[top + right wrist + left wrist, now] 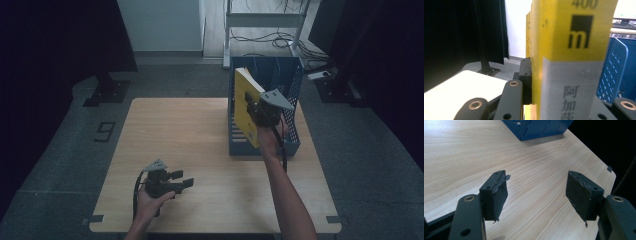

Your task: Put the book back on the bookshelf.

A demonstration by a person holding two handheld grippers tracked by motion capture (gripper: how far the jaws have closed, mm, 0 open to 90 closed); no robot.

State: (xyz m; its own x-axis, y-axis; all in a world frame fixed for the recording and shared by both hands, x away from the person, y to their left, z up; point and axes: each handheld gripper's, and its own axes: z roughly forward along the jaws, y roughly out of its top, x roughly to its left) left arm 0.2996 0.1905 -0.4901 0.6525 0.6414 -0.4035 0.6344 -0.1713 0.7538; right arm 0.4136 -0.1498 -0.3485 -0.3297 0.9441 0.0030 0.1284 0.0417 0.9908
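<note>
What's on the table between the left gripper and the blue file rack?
Nothing: bare wooden table separates the left gripper from the blue file rack, as the high view shows.

"400", "m", "阿加" on yellow book [574, 50] spine

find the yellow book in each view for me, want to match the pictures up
High view: the yellow book stands right of centre, tilted in the blue file rack, clamped by the right claw.
Left gripper view: the book is not in it; the rack's corner sits at the top edge.
Right gripper view: the book's spine rises through the centre.
Shared landmark: the blue rack.
</note>
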